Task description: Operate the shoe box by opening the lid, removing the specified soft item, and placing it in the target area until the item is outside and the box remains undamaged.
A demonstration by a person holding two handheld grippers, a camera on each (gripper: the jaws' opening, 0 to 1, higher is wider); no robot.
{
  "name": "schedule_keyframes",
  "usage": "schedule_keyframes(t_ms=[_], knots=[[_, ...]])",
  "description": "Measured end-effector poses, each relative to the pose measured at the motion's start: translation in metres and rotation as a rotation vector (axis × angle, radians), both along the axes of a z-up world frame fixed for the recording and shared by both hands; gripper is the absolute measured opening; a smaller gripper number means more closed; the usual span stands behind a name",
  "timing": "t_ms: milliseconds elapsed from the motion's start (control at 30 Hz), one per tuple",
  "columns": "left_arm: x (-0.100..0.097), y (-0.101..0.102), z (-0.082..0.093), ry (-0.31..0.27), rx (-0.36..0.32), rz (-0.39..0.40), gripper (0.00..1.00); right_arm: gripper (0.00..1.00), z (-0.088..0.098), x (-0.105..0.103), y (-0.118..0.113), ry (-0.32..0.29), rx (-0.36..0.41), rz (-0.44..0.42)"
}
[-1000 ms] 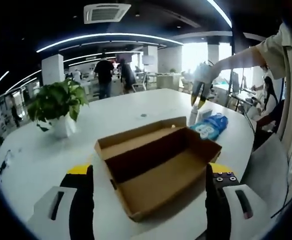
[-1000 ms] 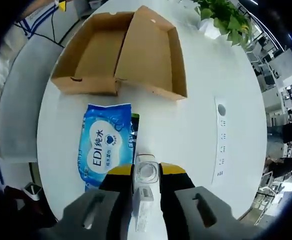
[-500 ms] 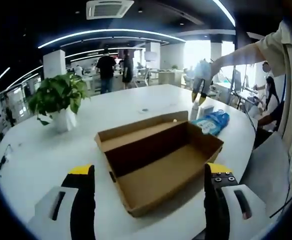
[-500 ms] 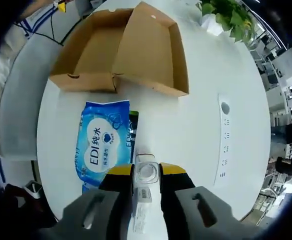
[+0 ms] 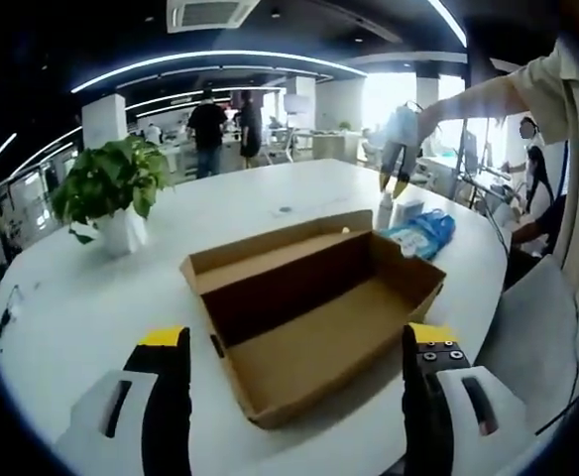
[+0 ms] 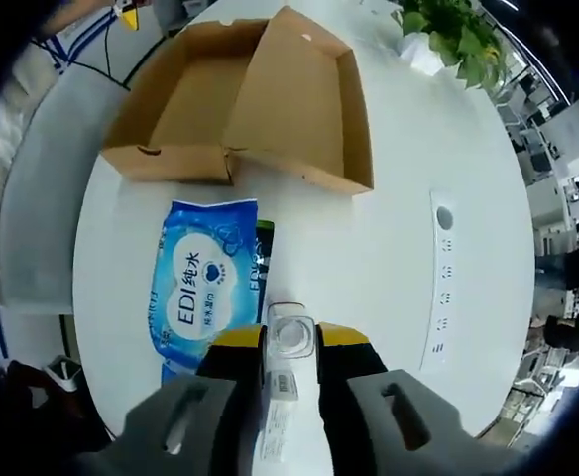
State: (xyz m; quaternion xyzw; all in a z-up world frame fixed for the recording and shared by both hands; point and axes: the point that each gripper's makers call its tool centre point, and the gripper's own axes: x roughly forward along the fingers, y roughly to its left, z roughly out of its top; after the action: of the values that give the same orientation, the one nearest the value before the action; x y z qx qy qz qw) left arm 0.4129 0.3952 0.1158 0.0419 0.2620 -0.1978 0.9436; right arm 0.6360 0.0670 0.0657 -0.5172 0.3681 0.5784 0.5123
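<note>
A cardboard shoe box (image 5: 314, 322) is lying open on a white desk (image 5: 81, 307), its lid (image 6: 304, 99) folded back beside the tray. The left claw (image 5: 288, 397) is hovering released before the box, its jaws spread wide and grasping nothing. The right claw (image 6: 290, 372) is clenching a small white bottle (image 6: 288, 392) upright on the desk, just beside a blue pack of wet wipes (image 6: 202, 288) lying flat outside the box, near its short end. A potted plant (image 5: 111, 198) is standing well apart at the desk's far side.
</note>
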Motion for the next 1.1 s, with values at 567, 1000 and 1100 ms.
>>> schedule_keyframes(t_ms=[567, 1000, 1100], knots=[[0.0, 0.018, -0.011, 0.022, 0.024, 0.065, 0.74, 0.22, 0.019, 0.001, 0.008, -0.038, 0.05, -0.033], [-0.002, 0.038, -0.039, 0.126, 0.026, 0.188, 0.43, 0.23, 0.041, -0.009, 0.042, -0.053, 0.178, -0.086], [-0.004, 0.04, -0.042, 0.142, 0.031, 0.194, 0.4, 0.22, 0.044, -0.012, 0.055, -0.051, 0.222, -0.128]])
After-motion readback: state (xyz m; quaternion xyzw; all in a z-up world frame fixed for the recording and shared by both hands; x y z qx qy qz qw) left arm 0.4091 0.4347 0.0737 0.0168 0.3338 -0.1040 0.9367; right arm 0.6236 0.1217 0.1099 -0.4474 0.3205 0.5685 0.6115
